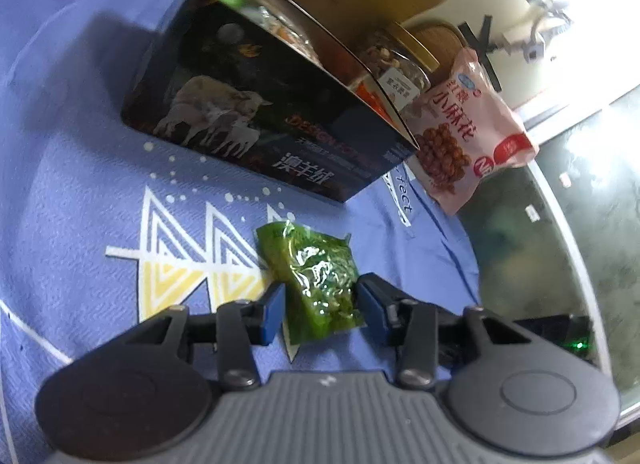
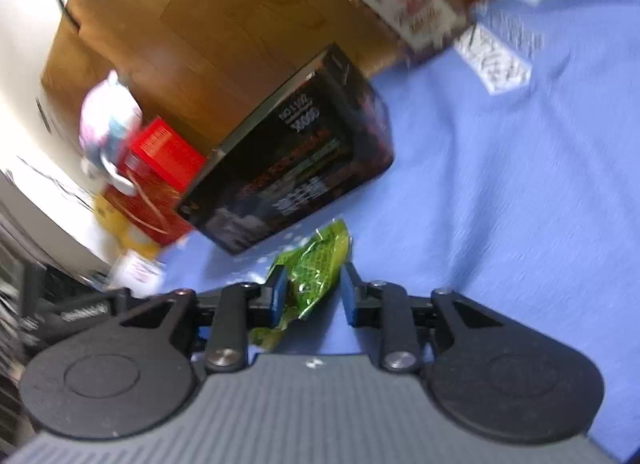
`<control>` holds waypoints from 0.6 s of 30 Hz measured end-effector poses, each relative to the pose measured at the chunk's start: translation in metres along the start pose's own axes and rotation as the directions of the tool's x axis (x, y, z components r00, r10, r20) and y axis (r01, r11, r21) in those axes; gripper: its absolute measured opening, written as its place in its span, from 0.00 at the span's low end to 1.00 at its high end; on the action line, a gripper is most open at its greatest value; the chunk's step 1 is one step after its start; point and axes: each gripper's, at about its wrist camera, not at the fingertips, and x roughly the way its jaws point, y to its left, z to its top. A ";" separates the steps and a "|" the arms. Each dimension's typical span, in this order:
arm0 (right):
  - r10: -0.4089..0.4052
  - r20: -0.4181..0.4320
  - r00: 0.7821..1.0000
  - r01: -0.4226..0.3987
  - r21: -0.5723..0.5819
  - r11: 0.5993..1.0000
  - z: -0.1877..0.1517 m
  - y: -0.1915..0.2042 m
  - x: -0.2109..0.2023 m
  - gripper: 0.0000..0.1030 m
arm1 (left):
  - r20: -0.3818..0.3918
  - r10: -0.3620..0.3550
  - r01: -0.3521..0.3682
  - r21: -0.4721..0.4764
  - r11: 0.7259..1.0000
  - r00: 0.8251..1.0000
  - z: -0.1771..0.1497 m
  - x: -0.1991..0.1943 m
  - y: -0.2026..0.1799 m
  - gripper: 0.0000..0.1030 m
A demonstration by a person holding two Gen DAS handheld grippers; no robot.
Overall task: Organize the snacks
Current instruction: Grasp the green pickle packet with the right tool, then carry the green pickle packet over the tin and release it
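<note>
Cloth first: the blue patterned tablecloth (image 1: 80, 144) carries your open black cardboard box (image 1: 256, 124), which already holds jars and packets. At two o'clock from the box a pink printed snack bag (image 1: 472, 132) leans outside it, not yet stowed. At six o'clock lies the small green crinkled foil packet (image 1: 316, 280). Your left gripper (image 1: 320, 308) brackets it, tongs apart. Your right gripper (image 2: 312, 296) straddles a green packet (image 2: 316, 268) too, likely the same one, tongs apart. Judging by this, sorting is partway.
</note>
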 end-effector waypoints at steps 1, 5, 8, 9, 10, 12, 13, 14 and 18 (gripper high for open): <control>0.016 -0.009 1.000 -0.016 0.018 1.000 -0.001 0.001 0.001 0.25 | 0.003 -0.001 0.001 -0.008 1.000 1.000 0.000 0.000 0.000 0.38; 0.060 -0.022 0.998 -0.059 0.056 0.997 0.000 0.010 0.002 0.24 | 0.044 -0.006 0.006 0.010 1.000 0.999 0.003 -0.011 -0.012 0.38; 0.092 0.024 0.995 -0.092 -0.003 0.996 0.010 0.033 -0.007 0.24 | 0.101 -0.034 0.027 0.068 0.997 0.994 0.013 -0.030 -0.030 0.38; 0.105 0.044 0.993 -0.104 -0.030 0.994 0.016 0.043 -0.010 0.24 | 0.122 -0.042 0.031 0.092 0.995 0.992 0.018 -0.036 -0.037 0.38; 0.117 0.061 0.991 -0.114 -0.051 0.992 0.023 0.051 -0.011 0.24 | 0.146 -0.046 0.029 0.116 0.993 0.988 0.025 -0.042 -0.044 0.38; 0.132 0.085 0.988 -0.125 -0.090 0.988 0.039 0.066 -0.005 0.24 | 0.191 -0.033 0.004 0.152 0.988 0.981 0.042 -0.052 -0.054 0.39; 0.137 0.092 0.986 -0.127 -0.108 0.986 0.048 0.073 0.000 0.24 | 0.216 -0.019 -0.016 0.162 0.987 0.976 0.051 -0.056 -0.058 0.40; 0.142 0.099 0.985 -0.129 -0.124 0.984 0.055 0.080 0.006 0.24 | 0.241 -0.006 -0.037 0.174 0.984 0.971 0.060 -0.059 -0.060 0.41; 0.057 0.133 0.989 -0.024 -0.238 0.971 0.077 0.097 0.050 0.36 | 0.379 0.235 -0.324 0.190 0.927 0.895 0.089 -0.057 -0.064 0.53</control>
